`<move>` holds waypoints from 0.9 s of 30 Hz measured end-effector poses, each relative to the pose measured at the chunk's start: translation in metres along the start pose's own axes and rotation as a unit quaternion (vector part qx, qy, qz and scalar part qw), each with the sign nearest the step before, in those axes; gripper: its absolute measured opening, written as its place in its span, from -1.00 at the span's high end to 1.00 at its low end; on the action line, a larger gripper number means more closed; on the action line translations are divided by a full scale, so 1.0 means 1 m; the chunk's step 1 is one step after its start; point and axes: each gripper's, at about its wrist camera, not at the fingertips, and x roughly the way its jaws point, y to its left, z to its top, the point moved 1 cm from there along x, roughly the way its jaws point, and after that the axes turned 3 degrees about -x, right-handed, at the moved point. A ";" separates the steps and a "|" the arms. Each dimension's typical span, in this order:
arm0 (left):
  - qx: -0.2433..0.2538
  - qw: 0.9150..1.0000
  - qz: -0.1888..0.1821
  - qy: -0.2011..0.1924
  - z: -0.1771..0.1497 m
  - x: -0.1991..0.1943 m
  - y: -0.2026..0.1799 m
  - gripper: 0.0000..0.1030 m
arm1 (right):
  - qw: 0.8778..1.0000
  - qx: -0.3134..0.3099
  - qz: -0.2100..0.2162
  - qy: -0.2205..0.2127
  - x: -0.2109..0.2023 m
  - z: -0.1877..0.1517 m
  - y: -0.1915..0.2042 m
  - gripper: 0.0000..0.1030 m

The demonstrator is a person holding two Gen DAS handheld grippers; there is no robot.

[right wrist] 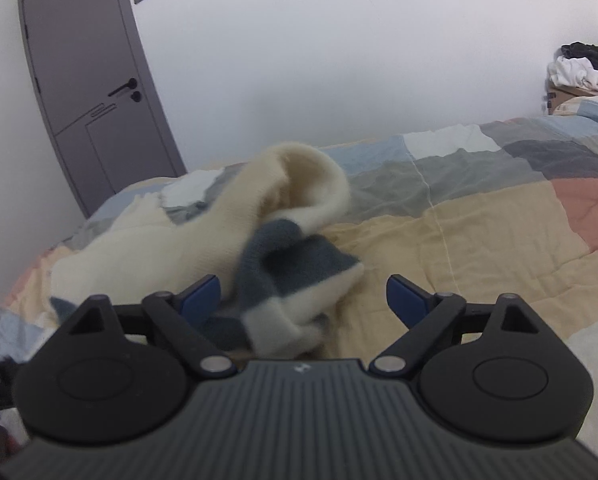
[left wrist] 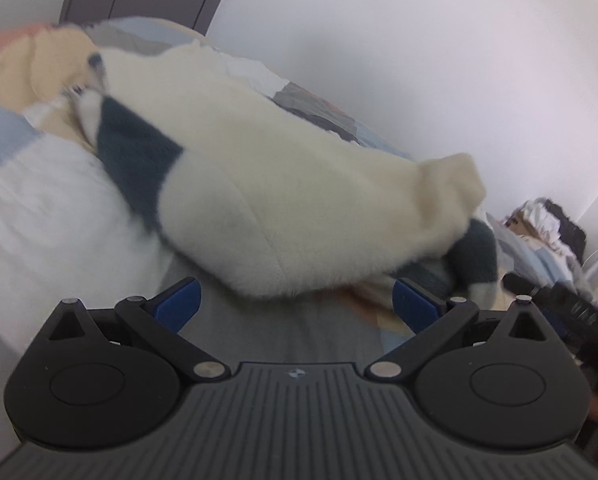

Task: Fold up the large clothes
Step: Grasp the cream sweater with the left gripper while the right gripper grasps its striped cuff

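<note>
Hovering left gripper point(left wrist: 297, 306) – right gripper point(right wrist: 303, 298), angled down, jaws apart, over sweater point(left wrist: 283, 200)

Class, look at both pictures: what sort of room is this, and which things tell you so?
Probably a bedroom: a bed under a patchwork quilt, a grey door, and heaped clothes by the wall.

A patchwork quilt point(right wrist: 479, 224) in blue, grey, peach, cream and white squares covers the bed. A grey door point(right wrist: 95, 92) with a dark handle point(right wrist: 124, 87) stands shut in the white wall point(right wrist: 339, 60). A heap of laundry point(right wrist: 583, 68) lies far right.
</note>
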 end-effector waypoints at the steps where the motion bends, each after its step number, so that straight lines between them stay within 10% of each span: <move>1: -0.002 1.000 -0.004 -0.003 -0.003 0.006 0.001 -0.95 | 1.000 0.001 -0.003 0.003 0.007 -0.005 -0.005 -0.73; 11: -0.084 0.994 -0.063 0.010 0.000 0.052 0.032 -0.22 | 0.991 0.014 0.127 -0.028 0.039 -0.023 0.003 -0.41; 15: -0.101 0.992 -0.077 -0.005 0.006 0.051 0.040 0.24 | 0.995 -0.025 0.094 -0.014 0.048 -0.033 0.015 0.37; 27: -0.171 0.978 -0.112 -0.034 0.034 0.004 0.065 0.69 | 0.998 0.003 0.069 -0.006 0.016 -0.021 0.002 0.68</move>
